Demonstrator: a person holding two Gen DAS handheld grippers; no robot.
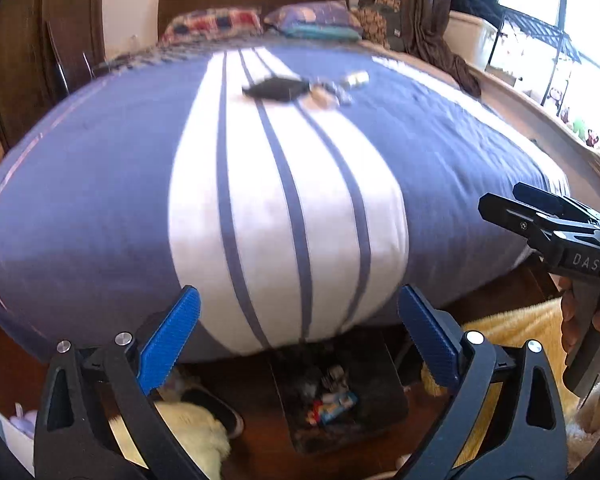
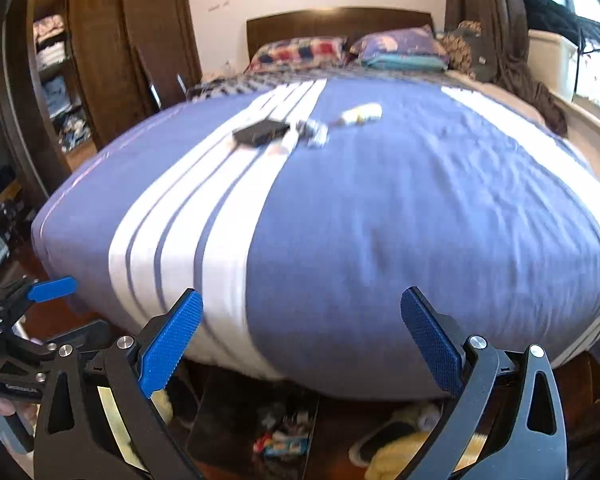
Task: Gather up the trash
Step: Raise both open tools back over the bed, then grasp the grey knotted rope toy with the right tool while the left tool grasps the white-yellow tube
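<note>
Both of your tongs are held above the foot of the bed (image 1: 100, 184), and both are wide open with nothing between the blue pads. Your left tongs (image 1: 298, 338) point along the white stripes of the cover, and between their fingers you see the edge of the bed. Your right tongs (image 2: 302, 344) are over the blue part of the cover, a little to the right of the stripes. In the left view the right tongs (image 1: 512, 204) show at the right edge, and in the right view the left tongs (image 2: 40, 290) show at the left edge, so the two are side by side and apart. The trash lies far from you, in the middle of the bed toward the pillows (image 2: 300, 54): a black flat thing (image 2: 262, 133) on the stripes, a small crumpled heap (image 2: 314, 132) just beside it, and a pale tube-like piece (image 2: 362, 114) near that, on the blue part. The pictures are blurred, so I cannot tell what each piece is. On the floor under the foot of the bed stands a dark bin (image 1: 388, 404) with colourful wrappers (image 1: 334, 404) inside. A yellow slipper (image 2: 396, 450) lies on the floor beside it.
</note>
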